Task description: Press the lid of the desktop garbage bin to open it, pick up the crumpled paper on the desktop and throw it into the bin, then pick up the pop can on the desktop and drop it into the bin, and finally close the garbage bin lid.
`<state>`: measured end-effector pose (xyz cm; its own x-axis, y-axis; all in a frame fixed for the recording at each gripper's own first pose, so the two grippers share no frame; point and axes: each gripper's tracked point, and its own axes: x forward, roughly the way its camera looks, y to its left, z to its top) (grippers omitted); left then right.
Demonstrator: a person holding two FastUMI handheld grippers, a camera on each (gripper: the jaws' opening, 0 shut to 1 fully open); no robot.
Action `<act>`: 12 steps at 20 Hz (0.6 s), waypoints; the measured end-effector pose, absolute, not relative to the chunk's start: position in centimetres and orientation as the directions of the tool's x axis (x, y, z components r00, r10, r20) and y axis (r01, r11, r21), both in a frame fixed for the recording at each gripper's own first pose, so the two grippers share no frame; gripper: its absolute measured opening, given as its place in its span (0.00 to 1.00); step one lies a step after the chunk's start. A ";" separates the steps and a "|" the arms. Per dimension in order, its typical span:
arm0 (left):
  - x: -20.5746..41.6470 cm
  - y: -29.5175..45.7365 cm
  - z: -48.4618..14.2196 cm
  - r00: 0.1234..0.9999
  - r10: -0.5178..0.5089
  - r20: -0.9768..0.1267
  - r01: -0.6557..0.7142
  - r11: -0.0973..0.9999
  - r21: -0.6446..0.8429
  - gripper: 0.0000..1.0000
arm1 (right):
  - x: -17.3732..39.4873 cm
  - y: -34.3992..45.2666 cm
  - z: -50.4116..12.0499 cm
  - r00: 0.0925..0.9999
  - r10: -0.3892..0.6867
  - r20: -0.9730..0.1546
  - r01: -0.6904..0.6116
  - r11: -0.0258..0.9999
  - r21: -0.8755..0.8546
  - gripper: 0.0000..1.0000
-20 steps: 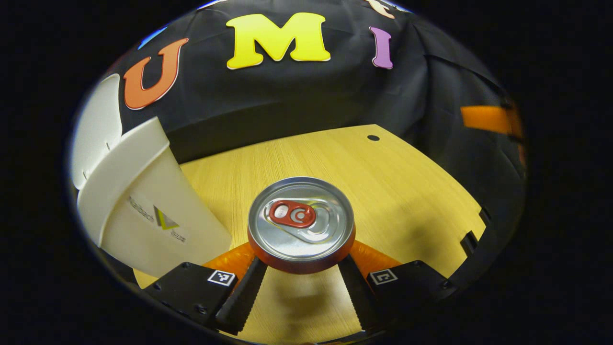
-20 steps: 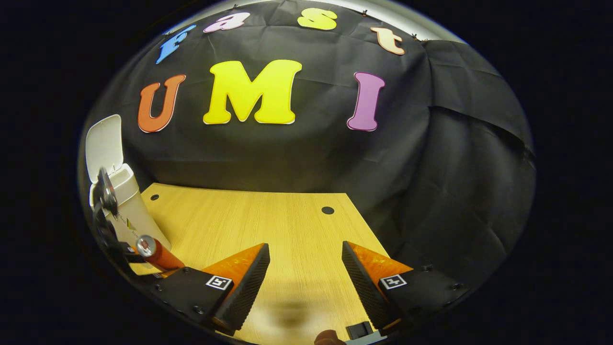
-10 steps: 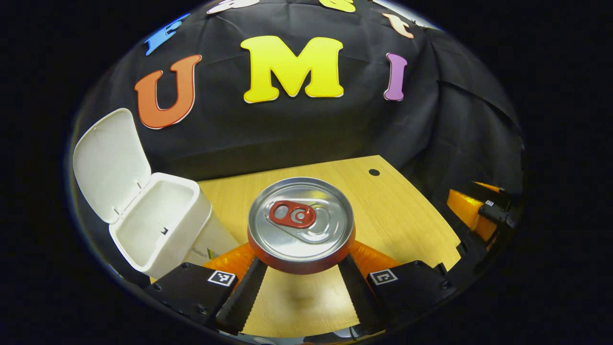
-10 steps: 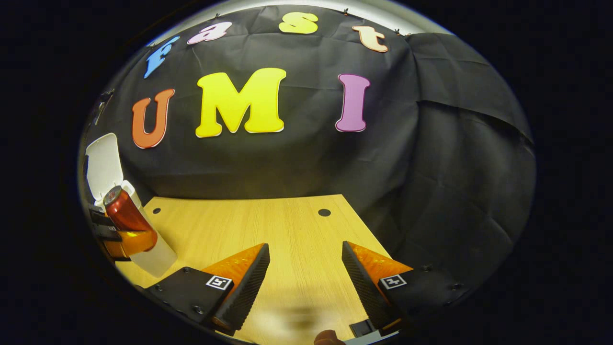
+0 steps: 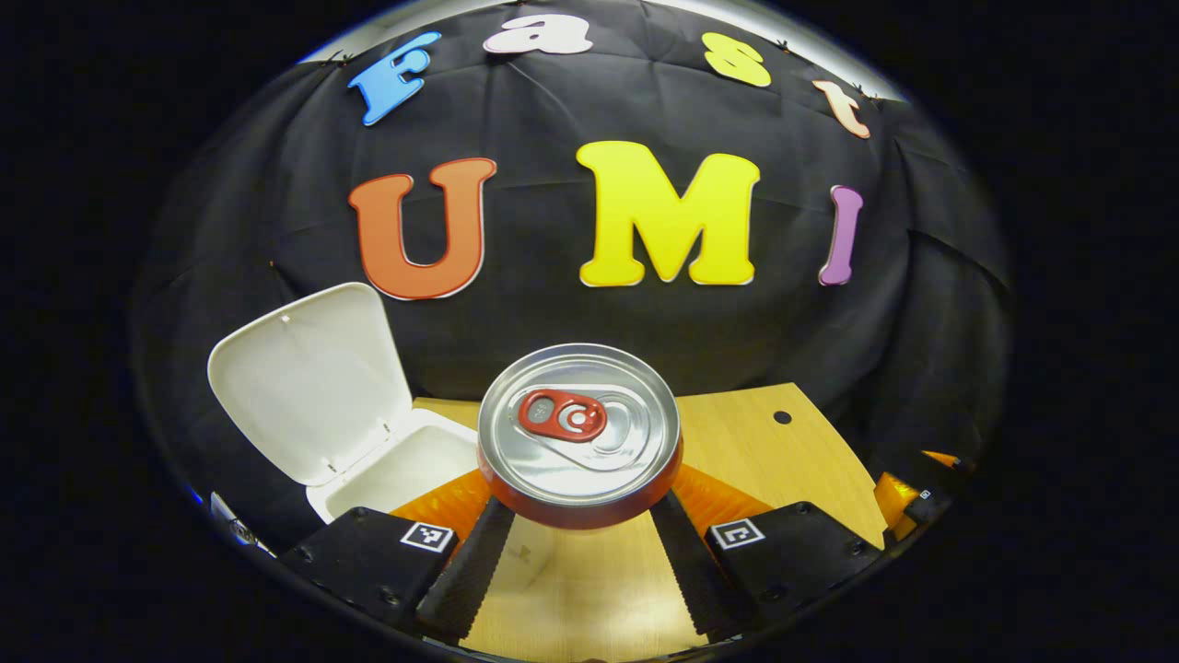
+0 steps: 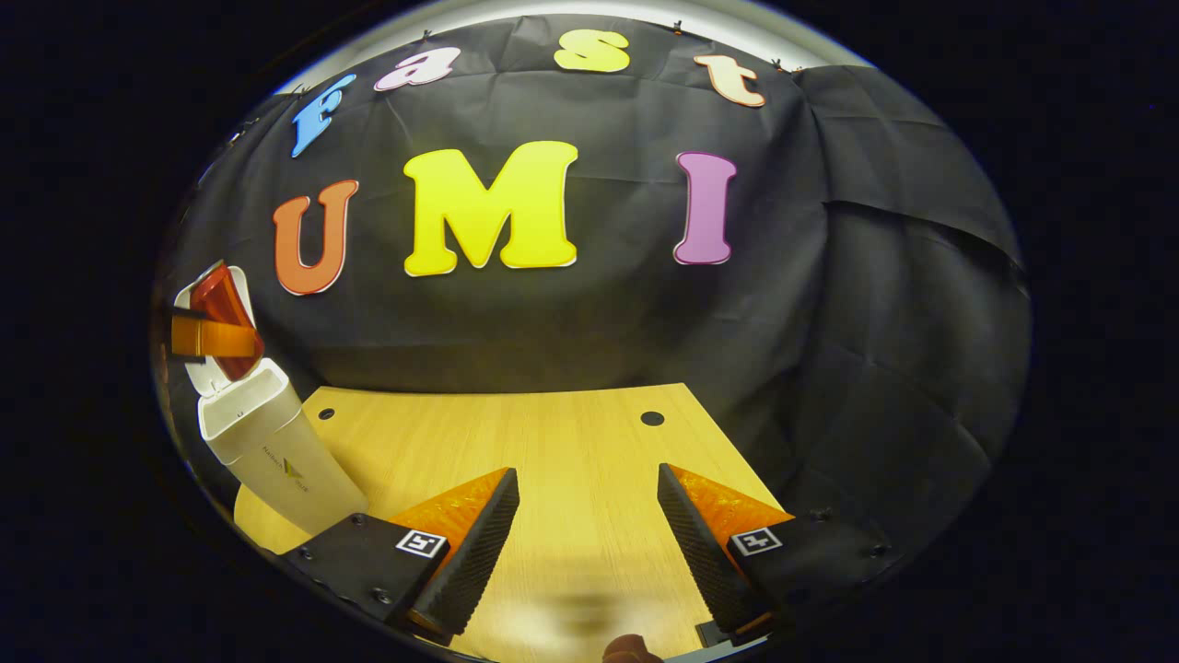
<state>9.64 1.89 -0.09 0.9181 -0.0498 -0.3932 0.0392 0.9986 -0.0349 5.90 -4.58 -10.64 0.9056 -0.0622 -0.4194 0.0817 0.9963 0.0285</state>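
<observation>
The left claw (image 5: 580, 543) is clamped on the red aluminium pop can (image 5: 580, 433), held upright at frame centre so it can drop base-first. The white plastic desktop bin (image 5: 405, 470) sits lower left of it, hinged lid (image 5: 309, 382) tipped back. The right claw (image 6: 588, 534) hangs apart and empty over the wooden tabletop (image 6: 553, 442), out of the way.

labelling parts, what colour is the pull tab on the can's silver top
Red pull tab on the silver-topped pop can; clearest in the left gripper view.
</observation>
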 end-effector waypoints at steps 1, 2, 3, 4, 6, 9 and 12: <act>9.8 3.5 -0.1 0.919 -0.027 -0.394 0.012 0.999 -0.040 0.86 | 6.1 -3.8 -10.6 0.906 -0.049 -0.420 0.067 0.997 0.026 0.96; 10.0 5.1 -0.4 0.916 0.001 -0.400 -0.018 0.999 -0.040 0.86 | 6.2 -2.9 -10.6 0.906 -0.036 -0.421 0.051 0.998 0.025 0.96; 10.2 6.6 -0.7 0.913 0.027 -0.406 -0.046 0.998 -0.039 0.86 | 6.4 -1.9 -10.6 0.906 -0.020 -0.424 0.034 0.999 0.024 0.96; 10.2 8.2 -1.2 0.910 0.051 -0.412 -0.073 0.997 -0.037 0.86 | 6.4 -1.0 -10.6 0.906 -0.002 -0.423 0.012 1.000 0.021 0.95; 10.3 10.8 -2.3 0.899 0.090 -0.428 -0.119 0.992 -0.041 0.86 | 6.5 0.9 -10.4 0.908 0.029 -0.417 -0.029 1.000 0.005 0.96; 10.5 14.2 -4.1 0.877 0.152 -0.455 -0.190 0.981 -0.039 0.86 | 6.3 3.5 -11.0 0.903 0.073 -0.423 -0.088 0.996 -0.015 0.96; 10.9 16.3 -6.3 0.851 0.181 -0.493 -0.239 0.969 -0.057 0.86 | 6.0 4.9 -11.8 0.892 0.102 -0.439 -0.131 0.991 -0.035 0.96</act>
